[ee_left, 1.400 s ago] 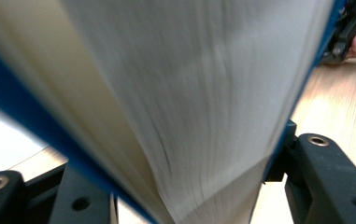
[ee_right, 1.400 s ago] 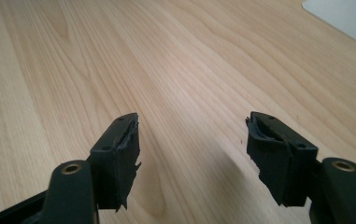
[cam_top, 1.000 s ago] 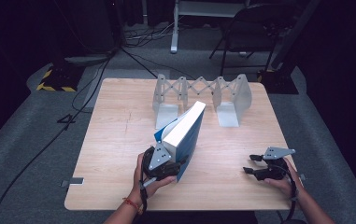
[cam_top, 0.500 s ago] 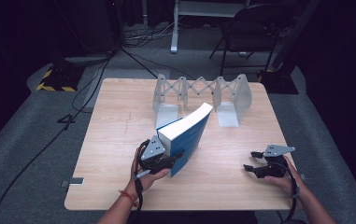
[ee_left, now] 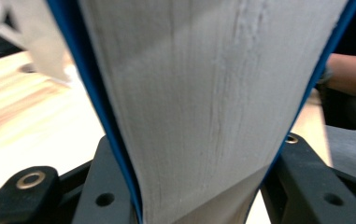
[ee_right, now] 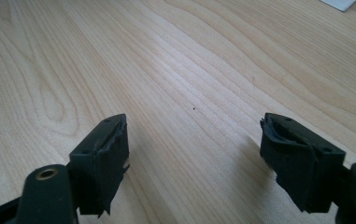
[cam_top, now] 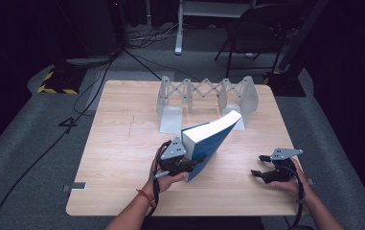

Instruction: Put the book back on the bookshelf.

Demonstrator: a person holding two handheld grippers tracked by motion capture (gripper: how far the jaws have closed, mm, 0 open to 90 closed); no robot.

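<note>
High view: left tongs (cam_top: 189,163) clamp the book (cam_top: 209,141) — thick, heavy, slick-covered, best held near its spine; right tongs (cam_top: 261,172), at 3 o'clock, gape empty.

- A square light-wood bench (cam_top: 122,143) is standing on a grey carpeted floor (cam_top: 22,158), its pale grain also showing in the right gripper view (ee_right: 175,70).
- A grey expandable metal book rack with a scissor-lattice middle (cam_top: 204,98) is sitting upright near the far edge of the bench, its two end plates standing well apart.
- A black-and-yellow striped block (cam_top: 55,82) is lying on the floor beyond the bench's far left corner.
- Black cables (cam_top: 98,81) are trailing across the floor to the left.
- A dark folding chair (cam_top: 261,33) is standing behind the bench, beside a white frame leg (cam_top: 179,28).
</note>
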